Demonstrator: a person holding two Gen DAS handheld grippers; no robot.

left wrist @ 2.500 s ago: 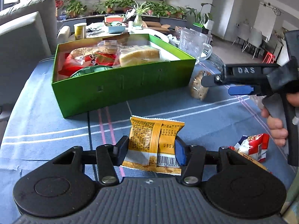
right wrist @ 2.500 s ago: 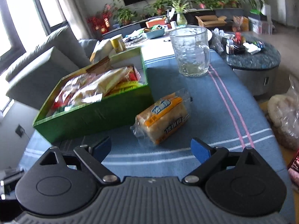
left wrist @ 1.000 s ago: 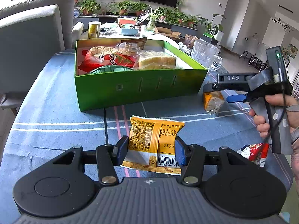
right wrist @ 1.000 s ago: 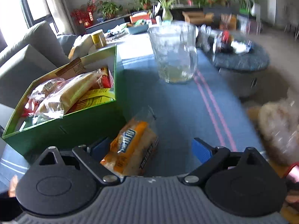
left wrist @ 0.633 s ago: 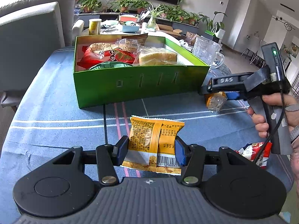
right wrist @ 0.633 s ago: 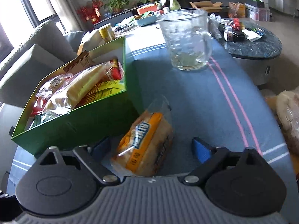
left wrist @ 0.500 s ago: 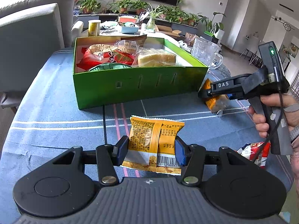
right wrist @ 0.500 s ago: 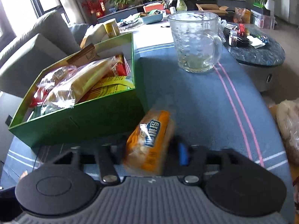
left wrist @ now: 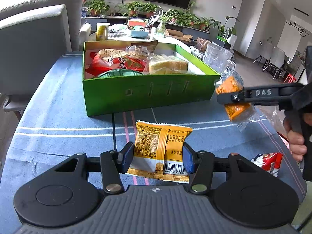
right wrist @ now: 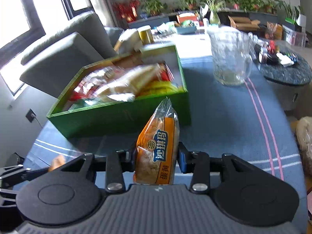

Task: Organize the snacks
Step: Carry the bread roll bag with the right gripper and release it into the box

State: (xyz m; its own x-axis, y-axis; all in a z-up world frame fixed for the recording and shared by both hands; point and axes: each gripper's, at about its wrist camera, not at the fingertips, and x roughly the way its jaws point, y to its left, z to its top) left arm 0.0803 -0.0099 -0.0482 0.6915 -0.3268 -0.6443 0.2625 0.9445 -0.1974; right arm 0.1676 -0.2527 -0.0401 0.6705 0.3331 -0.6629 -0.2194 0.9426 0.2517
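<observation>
My left gripper (left wrist: 158,157) is shut on a yellow snack packet (left wrist: 161,148) and holds it above the blue cloth, in front of the green box (left wrist: 148,95). My right gripper (right wrist: 157,160) is shut on an orange bread packet (right wrist: 158,150) and holds it upright off the table, near the box's right front corner (right wrist: 124,117). In the left wrist view the right gripper (left wrist: 230,98) shows with that bread packet (left wrist: 234,107) lifted to the right of the box. The box holds several snack packets.
A glass jug (right wrist: 230,58) stands behind the box on the right. A red and white packet (left wrist: 269,162) lies on the cloth at the right. Grey chairs (left wrist: 37,39) stand to the left. A dark round side table (right wrist: 286,72) is far right.
My right gripper closed on the bread packet and lifted it off the cloth toward the box. My left gripper kept hold of the yellow packet, hardly moving.
</observation>
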